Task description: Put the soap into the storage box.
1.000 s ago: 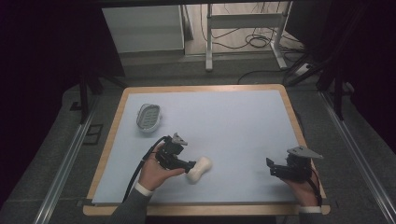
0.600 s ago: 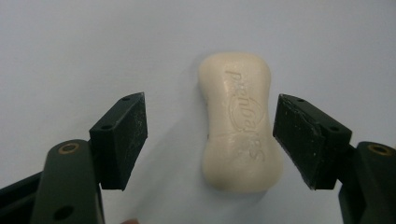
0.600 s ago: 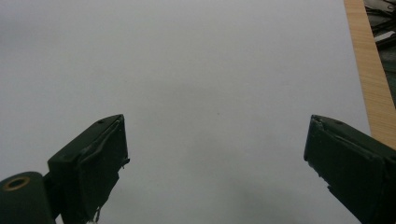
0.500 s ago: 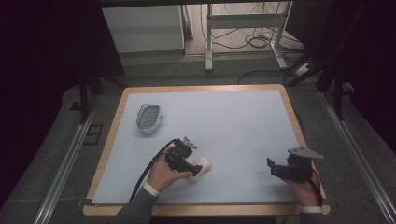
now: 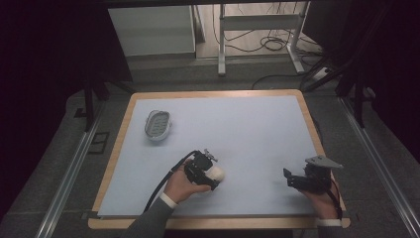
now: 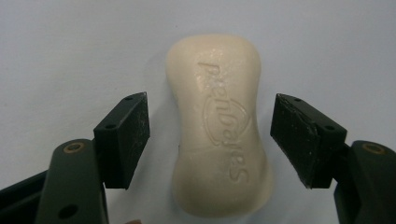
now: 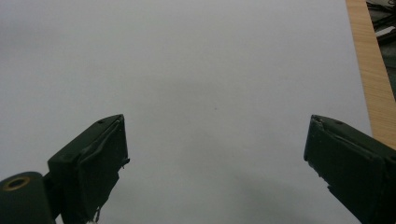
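Since a second ago the left gripper (image 6: 210, 135) has slid right along the near bench (image 5: 257, 129) and now straddles the cream-white waisted bar of soap (image 6: 222, 126), jaws spread, a pad on each side, not touching. Soap lies flat, near-left of centre. Judged stiff, light, likely slippery; best pinched across the narrow waist. Right gripper (image 7: 215, 163) hovers near-right, jaws spread, empty. Oval ribbed soap dish (image 5: 157, 124) sits far-left, well apart; nothing stands in the way.

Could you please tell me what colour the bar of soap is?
The bar of soap is cream, clearest in the left gripper view.
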{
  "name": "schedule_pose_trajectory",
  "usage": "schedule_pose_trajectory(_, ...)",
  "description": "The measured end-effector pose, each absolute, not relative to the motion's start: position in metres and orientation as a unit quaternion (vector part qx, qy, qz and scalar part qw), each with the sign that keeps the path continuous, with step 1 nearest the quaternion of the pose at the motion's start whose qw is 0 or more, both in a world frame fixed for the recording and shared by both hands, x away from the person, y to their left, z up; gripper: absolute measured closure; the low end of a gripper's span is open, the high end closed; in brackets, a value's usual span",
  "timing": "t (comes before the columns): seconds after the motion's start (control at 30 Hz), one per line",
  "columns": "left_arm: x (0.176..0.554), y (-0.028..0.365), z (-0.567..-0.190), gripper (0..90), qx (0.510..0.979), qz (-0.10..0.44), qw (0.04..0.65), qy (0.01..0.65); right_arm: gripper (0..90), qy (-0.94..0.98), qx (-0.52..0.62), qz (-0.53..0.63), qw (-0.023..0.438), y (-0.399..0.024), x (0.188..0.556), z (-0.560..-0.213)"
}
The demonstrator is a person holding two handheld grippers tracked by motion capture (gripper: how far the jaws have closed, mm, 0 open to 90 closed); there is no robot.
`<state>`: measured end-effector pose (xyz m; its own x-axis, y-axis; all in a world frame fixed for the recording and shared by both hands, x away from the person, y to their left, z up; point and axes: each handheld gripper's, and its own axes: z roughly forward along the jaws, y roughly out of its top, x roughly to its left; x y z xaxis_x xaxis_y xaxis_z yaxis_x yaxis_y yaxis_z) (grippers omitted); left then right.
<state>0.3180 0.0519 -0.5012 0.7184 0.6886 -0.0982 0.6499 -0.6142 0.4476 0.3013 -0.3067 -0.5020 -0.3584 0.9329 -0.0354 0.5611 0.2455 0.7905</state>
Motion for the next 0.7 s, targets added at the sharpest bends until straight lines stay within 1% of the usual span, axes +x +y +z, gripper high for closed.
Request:
schedule_pose_trajectory(0.2,0.3175,0.0454,-0.5074,32.5,0.901,0.045,0.217,0.372,5.9,0.743,0.503,0.354,0.263,-0.3073,0.3012,-0.5017)
schedule_pose_trajectory(0.43,0.3144,0.0423,-0.5095,48.9,0.903,0.06,0.212,0.369,5.9,0.741,0.506,0.353,0.264,-0.3087,0.3011,-0.5013)
schedule_pose_trajectory(0.63,0.315,0.0462,-0.5092,49.6,0.907,0.055,0.214,0.36,6.1,0.739,0.506,0.354,0.269,-0.3097,0.3001,-0.5)
schedule_pose_trajectory(0.7,0.317,0.0509,-0.5079,49.6,0.907,0.045,0.22,0.357,6.1,0.739,0.506,0.354,0.27,-0.3101,0.3,-0.4995)
